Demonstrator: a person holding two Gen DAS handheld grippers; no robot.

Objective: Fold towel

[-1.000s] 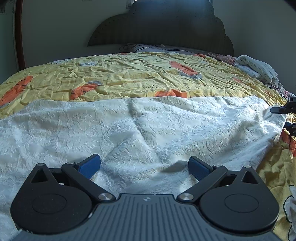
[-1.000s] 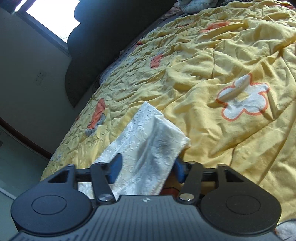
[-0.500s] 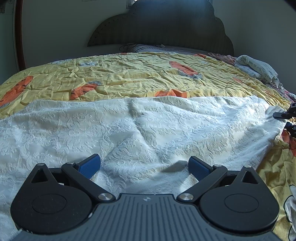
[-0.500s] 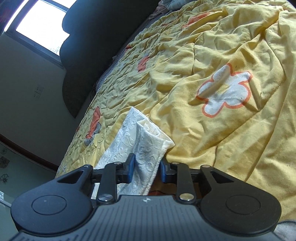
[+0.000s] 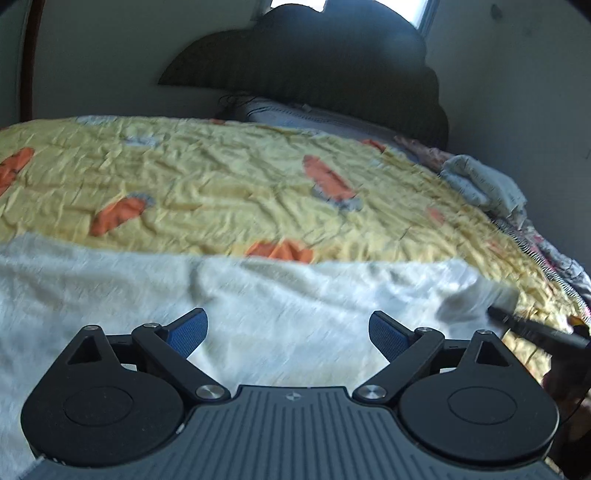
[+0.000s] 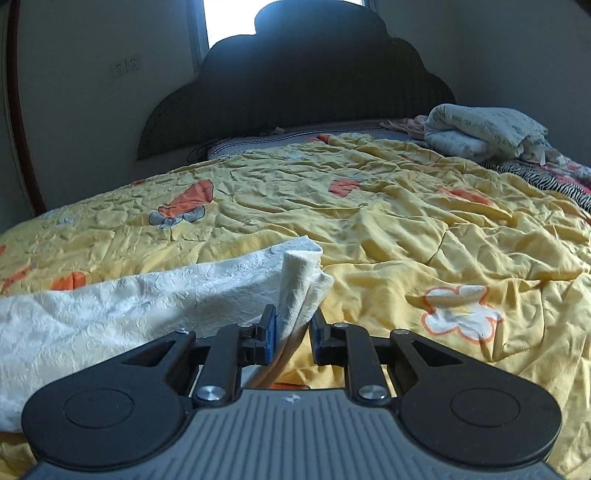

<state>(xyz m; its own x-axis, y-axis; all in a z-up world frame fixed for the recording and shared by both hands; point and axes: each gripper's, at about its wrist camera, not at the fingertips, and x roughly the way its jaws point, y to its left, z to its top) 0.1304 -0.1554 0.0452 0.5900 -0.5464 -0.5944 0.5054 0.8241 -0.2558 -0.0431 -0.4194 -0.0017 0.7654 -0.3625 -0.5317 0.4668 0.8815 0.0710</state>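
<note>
A: Two blue-padded fingers stand wide apart on the left gripper (image 5: 288, 330) in the left wrist view, with nothing between them. Under and ahead of them lies the white embossed cloth towel (image 5: 258, 295), spread across the near part of the yellow quilted bedspread with orange shapes (image 5: 229, 184).

B: And the far side of that view?

A: Blurred. At the right edge a dark bar of the right gripper (image 5: 532, 326) sits at the towel's right corner, which looks raised there. Behind the bed are a dark scalloped headboard (image 5: 314, 74) and, at the right, a pale rolled bundle of bedding (image 5: 484, 182).

B: The right wrist view?

A: Sharper. The right gripper (image 6: 291, 332) has its jaws drawn close and clamped on the towel's corner; a folded flap of the towel (image 6: 299, 273) stands up between the pads, and the rest trails off to the left over the bedspread (image 6: 424, 229).

B: Anything else there?

A: The headboard (image 6: 295, 74) under a bright window (image 6: 229, 18), a white wall socket plate (image 6: 127, 66) to its left, and the rolled bedding (image 6: 480, 131) at the far right, beside a zebra-striped cloth (image 6: 546, 181).
</note>
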